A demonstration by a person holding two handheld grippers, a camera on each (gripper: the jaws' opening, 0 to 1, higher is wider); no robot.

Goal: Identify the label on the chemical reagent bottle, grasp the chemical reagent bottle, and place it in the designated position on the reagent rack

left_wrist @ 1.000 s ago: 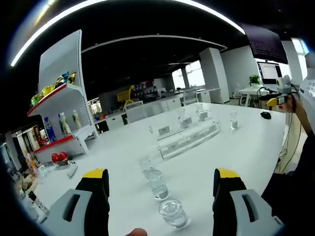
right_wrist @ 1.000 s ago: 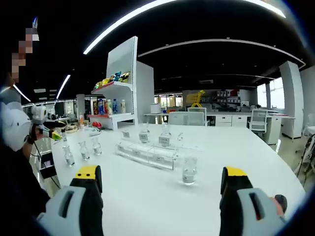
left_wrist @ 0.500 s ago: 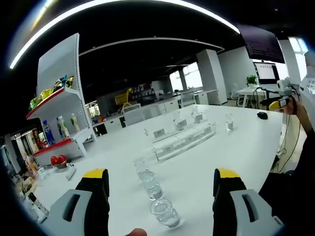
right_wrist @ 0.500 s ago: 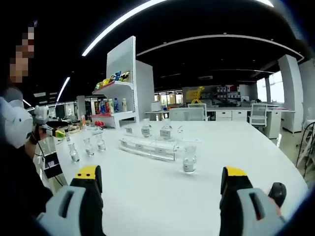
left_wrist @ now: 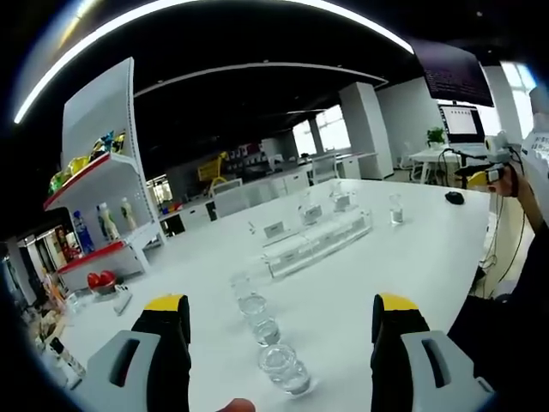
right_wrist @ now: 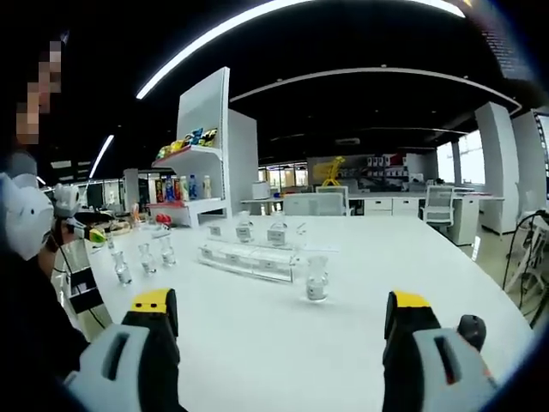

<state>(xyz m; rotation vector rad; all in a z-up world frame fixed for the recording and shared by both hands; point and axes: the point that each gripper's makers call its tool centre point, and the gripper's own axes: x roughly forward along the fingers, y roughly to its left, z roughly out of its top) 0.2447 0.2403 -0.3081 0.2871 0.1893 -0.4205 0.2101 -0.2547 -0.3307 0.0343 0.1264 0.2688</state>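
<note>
Three small clear glass reagent bottles (left_wrist: 283,369) stood in a row on the smooth white round table (left_wrist: 429,257), between the released, empty left gripper (left_wrist: 279,322) jaws. Beyond lay the long transparent acrylic reagent rack (left_wrist: 317,243). Right gripper (right_wrist: 279,316), likewise spread and empty, faced one lone clear glass bottle (right_wrist: 316,278).

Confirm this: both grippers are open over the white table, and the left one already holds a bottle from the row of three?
Not quite. The left gripper holds nothing: in the left gripper view its jaws stand open and apart, with the row of three bottles on the table beyond them. The right gripper is open too.
</note>
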